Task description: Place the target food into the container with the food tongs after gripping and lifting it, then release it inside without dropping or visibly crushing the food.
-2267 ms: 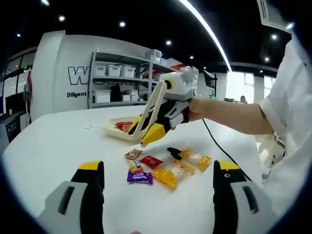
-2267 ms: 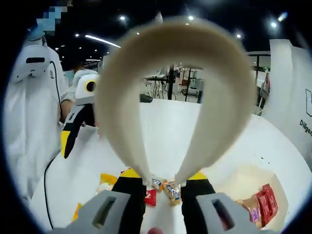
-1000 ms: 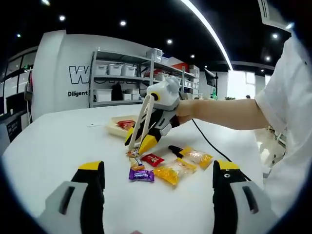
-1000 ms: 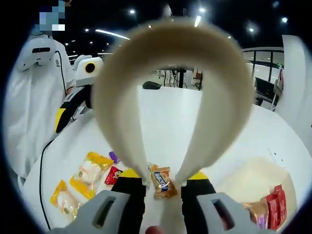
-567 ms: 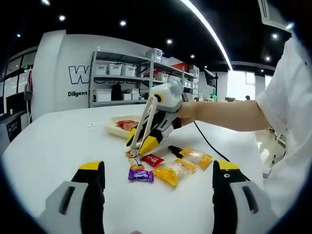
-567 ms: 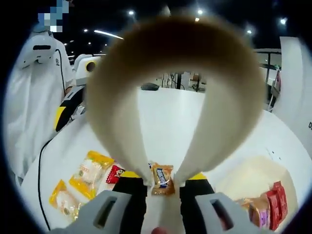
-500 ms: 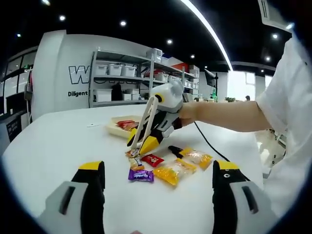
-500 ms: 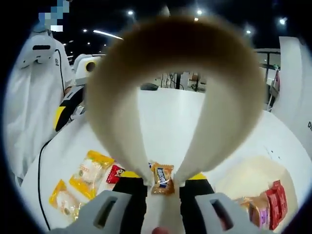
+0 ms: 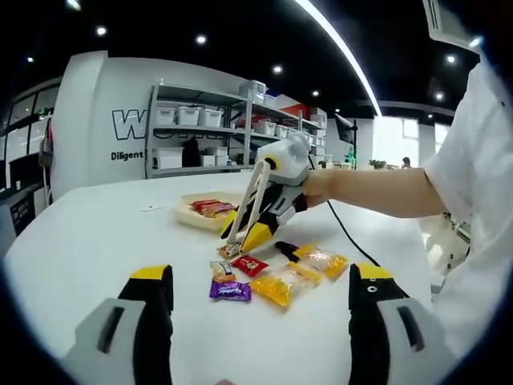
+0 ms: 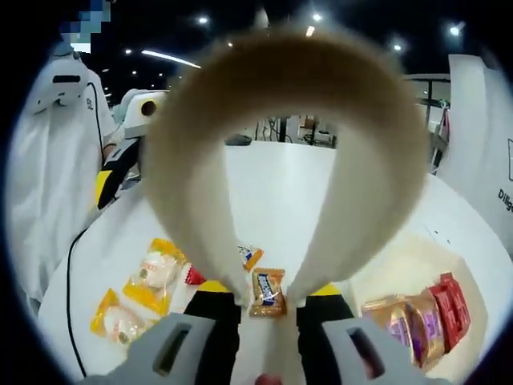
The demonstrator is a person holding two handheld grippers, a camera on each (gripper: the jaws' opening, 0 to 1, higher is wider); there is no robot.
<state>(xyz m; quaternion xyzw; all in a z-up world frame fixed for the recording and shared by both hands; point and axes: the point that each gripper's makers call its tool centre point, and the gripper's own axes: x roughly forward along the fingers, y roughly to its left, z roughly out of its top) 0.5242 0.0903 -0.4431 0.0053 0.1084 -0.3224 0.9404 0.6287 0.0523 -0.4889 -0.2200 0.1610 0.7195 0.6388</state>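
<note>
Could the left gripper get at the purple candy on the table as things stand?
Probably yes. The left gripper has its jaws wide open, and the purple candy lies on the table just ahead, with nothing between them.

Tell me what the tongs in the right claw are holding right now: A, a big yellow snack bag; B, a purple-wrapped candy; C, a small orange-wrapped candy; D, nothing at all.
C: in the right gripper view the tongs pinch a small orange-wrapped candy between their tips, above the right claw; the purple-wrapped candy lies on the table.
</note>
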